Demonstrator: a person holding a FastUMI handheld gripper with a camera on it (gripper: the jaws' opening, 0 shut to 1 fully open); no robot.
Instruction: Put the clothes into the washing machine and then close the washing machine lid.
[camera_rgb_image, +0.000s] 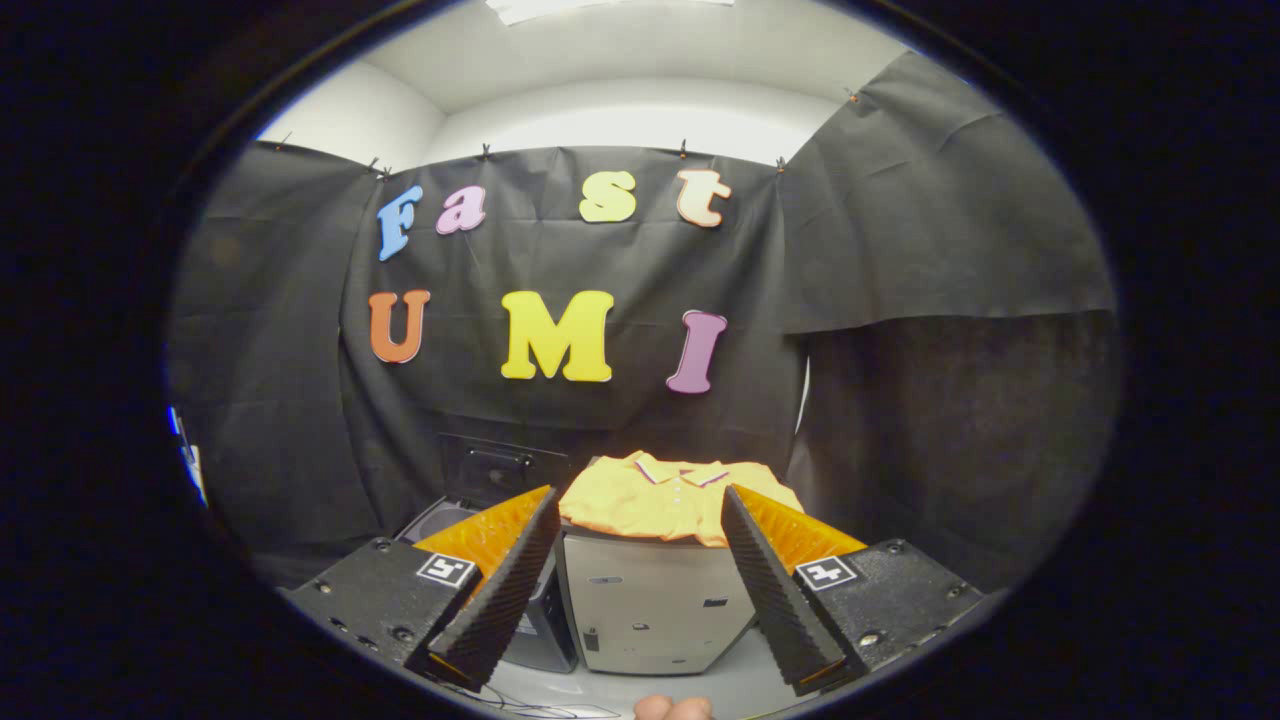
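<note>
A folded yellow polo shirt (670, 495) with a white-trimmed collar lies on top of a grey box-like cabinet (655, 610), just ahead of my fingers and between them. Left of the cabinet stands the dark washing machine (450, 520); its lid (500, 465) is raised upright behind the round opening, which my left finger partly hides. My gripper (640, 665) is open, its two fingers spread wide with nothing between them, short of the shirt and apart from it.
Black cloth walls close the booth behind and on both sides. A pale floor (700, 690) lies under the cabinet, with thin cables near my left finger. A fingertip of the person's hand (672, 708) shows below the gripper.
</note>
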